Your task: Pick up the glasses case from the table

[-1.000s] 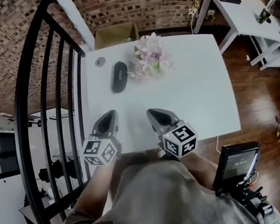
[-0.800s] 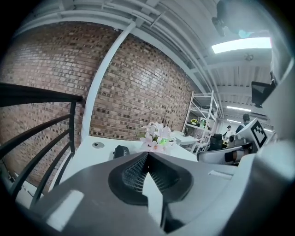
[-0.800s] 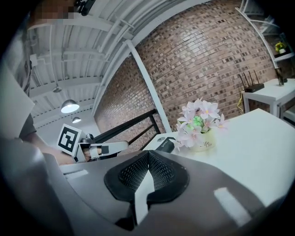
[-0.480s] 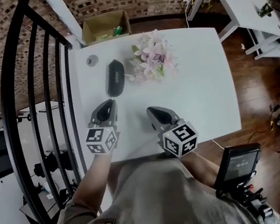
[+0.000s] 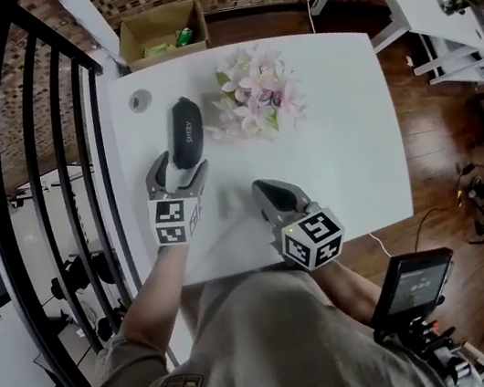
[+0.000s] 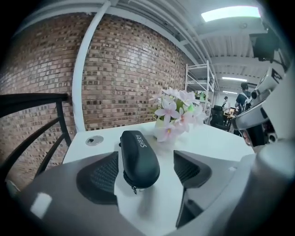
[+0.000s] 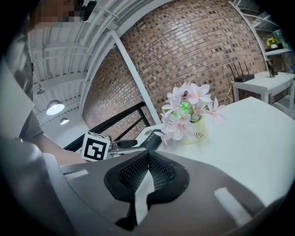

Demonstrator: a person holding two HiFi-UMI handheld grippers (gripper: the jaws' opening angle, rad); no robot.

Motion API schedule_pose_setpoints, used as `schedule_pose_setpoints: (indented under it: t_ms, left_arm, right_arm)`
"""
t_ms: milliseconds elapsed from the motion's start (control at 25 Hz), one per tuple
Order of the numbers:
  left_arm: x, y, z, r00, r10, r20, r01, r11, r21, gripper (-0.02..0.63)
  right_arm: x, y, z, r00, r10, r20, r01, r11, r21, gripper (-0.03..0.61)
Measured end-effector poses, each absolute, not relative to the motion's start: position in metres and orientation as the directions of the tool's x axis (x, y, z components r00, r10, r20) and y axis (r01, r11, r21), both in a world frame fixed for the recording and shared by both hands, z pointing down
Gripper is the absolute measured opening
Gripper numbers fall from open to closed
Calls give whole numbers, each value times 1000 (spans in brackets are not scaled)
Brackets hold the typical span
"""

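Jaws, left gripper (image 5: 179, 173): opening, now wide. The pads stand either side of the item's near end and do not press on it.
Jaws, right gripper (image 5: 263, 190): closed together, nothing between them. It hangs over the near middle of the bench, apart from the item.

Item: black oblong glasses case (image 6: 138, 156) with rounded ends and white lettering on the lid. A zip seam runs round the side, with its pull at the near end.

Location: flat on the white bench (image 5: 343, 133), near its left edge towards the far left corner, just beside the pink flowers in a white pot (image 5: 256, 102).

Handling (judged): light. The shell looks semi-rigid and should bear a firm squeeze. The domed cover may slide up out of the pads.

Hold: across the narrow width, low on the side walls, nearer mid-length for balance.
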State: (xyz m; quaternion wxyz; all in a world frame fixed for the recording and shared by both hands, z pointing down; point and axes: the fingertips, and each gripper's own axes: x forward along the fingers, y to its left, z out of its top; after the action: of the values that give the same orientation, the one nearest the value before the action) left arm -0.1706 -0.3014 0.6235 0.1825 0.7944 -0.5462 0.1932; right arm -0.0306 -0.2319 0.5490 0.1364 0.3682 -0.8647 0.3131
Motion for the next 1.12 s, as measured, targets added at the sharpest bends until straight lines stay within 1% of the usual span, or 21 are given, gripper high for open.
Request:
schedule_pose_setpoints:
  t_ms: [200, 520, 600, 760, 920, 1120]
  left_arm:
    - [-172, -318, 646, 300, -780, 549, -945, -323, 57, 377]
    - [-168, -333, 670, 302, -739, 602, -939, -340, 54, 374]
    - [-167, -335, 673, 305, -737, 604, -940, -336, 63, 373]
    - [-170, -337, 671, 308, -737, 602, -943, -321, 89, 348]
    - [-175, -334, 663, 315, -743, 590, -947, -289, 142, 344]
    - [-175, -322, 653, 323, -757, 568, -946, -282, 162, 342]
  right_arm:
    - [-23, -235, 554, -671, -556, 490, -741, 511, -435, 12]
    - [-15, -240, 559, -656, -561, 505, -754, 499, -426, 12]
    - [-15, -241, 559, -655, -563, 505, -756, 499, -424, 12]
    - [-13, -241, 558, -650, -568, 504, -760, 496, -421, 12]
    - [-12, -238, 555, -650, -571, 501, -760, 496, -420, 12]
    - [-13, -233, 554, -661, -570, 488, -750, 509, -422, 12]
